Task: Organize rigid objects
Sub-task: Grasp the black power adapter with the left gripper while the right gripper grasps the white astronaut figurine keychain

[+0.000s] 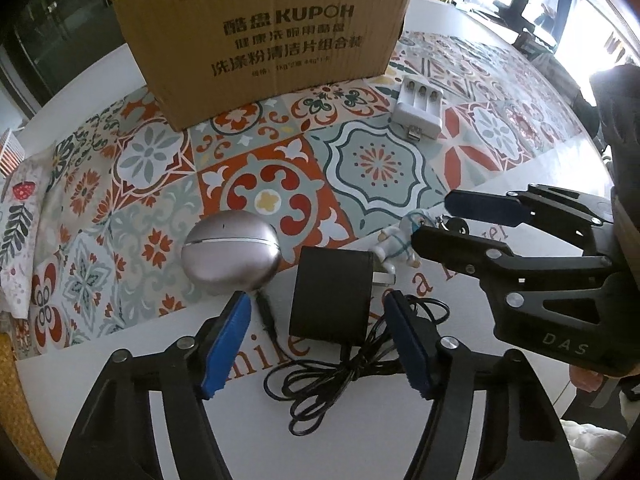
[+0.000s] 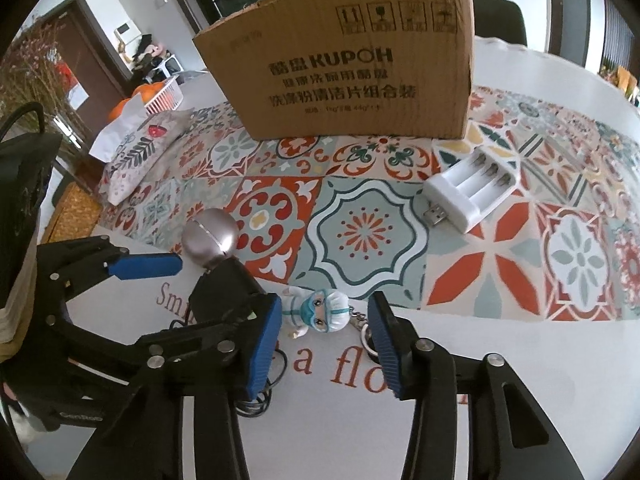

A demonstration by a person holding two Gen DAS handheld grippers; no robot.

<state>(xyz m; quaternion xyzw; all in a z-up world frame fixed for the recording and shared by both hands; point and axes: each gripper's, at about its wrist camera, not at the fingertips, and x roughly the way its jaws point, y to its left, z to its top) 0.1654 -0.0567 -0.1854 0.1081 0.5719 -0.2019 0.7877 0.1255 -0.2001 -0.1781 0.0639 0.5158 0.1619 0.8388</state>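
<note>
Left wrist view: left gripper half open, black adapter between pads, no touch yet. Silver case at 11 o'clock of adapter, box at 12.

Right wrist view: right gripper partly open around figurine keychain, pads not pressing. Charger at 2 o'clock.

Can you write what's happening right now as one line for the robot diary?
left gripper: open, around black power adapter | right gripper: open, around masked figure keychain | cardboard box: behind, nothing in yet
</note>
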